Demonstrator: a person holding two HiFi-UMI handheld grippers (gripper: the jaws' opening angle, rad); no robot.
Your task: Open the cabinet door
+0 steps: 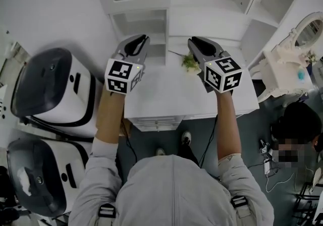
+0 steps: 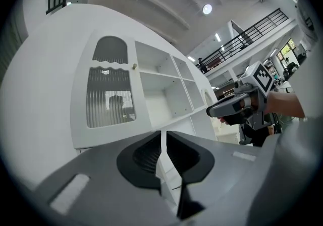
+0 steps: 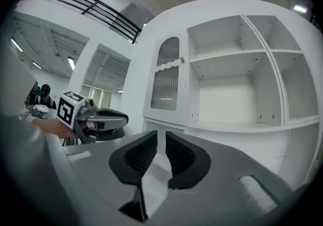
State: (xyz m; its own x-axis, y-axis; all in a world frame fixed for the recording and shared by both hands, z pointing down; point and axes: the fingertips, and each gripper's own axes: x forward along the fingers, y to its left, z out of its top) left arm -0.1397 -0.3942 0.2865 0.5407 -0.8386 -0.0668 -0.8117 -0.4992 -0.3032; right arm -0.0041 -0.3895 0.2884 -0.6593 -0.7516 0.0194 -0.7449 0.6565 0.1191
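Note:
A white cabinet stands ahead, and its door [image 2: 108,94] has an arched ribbed-glass panel and a small knob [image 2: 134,66]. The door lies flat against the cabinet, left of open shelves [image 2: 161,89]. The right gripper view shows the same door [image 3: 165,81] and knob [image 3: 182,59]. My left gripper [image 1: 136,43] and right gripper [image 1: 199,43] are held side by side above a white tabletop [image 1: 161,99], well short of the cabinet. A narrow gap shows between the left gripper's [image 2: 163,139] pads, with nothing in it. The right gripper [image 3: 160,142] is likewise slightly open and empty.
A small green plant [image 1: 190,62] sits on the tabletop between the grippers. Two white-and-black machines [image 1: 50,86] [image 1: 35,179] stand at the left. At the right are an ornate white mirror stand [image 1: 298,43], a person [image 1: 298,124] and cables on the floor.

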